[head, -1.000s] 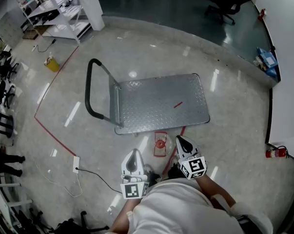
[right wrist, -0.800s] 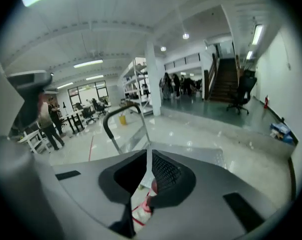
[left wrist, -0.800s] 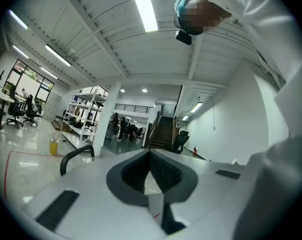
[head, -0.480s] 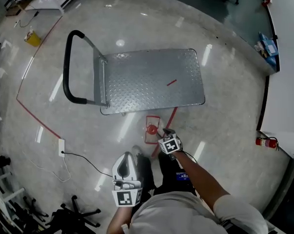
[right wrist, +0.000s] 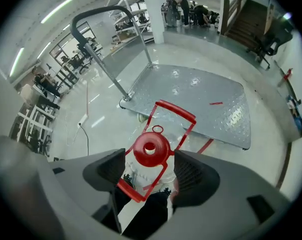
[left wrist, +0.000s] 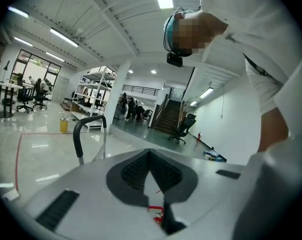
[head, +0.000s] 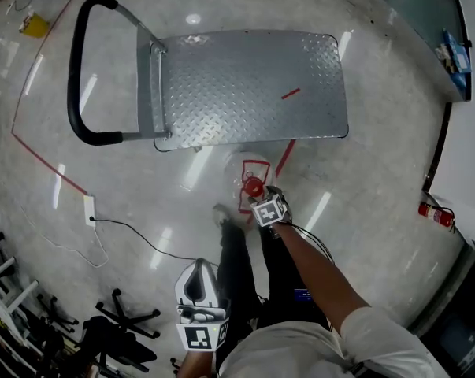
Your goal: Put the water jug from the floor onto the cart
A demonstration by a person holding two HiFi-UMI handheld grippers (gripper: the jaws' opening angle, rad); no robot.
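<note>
Looking steeply down in the head view, a grey flatbed cart [head: 253,85] fills the upper middle of the frame. Its black loop handle [head: 78,77] is at the upper left, and a short red mark [head: 290,94] lies on the deck.

The water jug [head: 251,181] is clear, with a red cap and a red frame handle. It stands on the pale glossy floor at the centre of the frame, just below the cart's near edge and not on the cart.

My right gripper [head: 262,196] points down over the jug, my arm reaching in from the lower right and the marker cube facing up. In the right gripper view the jug's red cap [right wrist: 149,148] sits between my two dark pads [right wrist: 191,171]. The jaws have just been opening and now stand wide, with floor showing on either side of the cap, so they grip nothing. The cart deck [right wrist: 201,99] lies beyond, in the upper half of that view.

My left gripper [head: 196,278] hangs at the lower middle of the head view, beside my dark trouser legs [head: 235,262] and well apart from the jug. In the left gripper view its pads [left wrist: 135,171] meet at the tips, closed on nothing.

A red tape line [head: 44,160] crosses the floor at the left. A power strip [head: 90,209] with a black cable lies below it.
</note>
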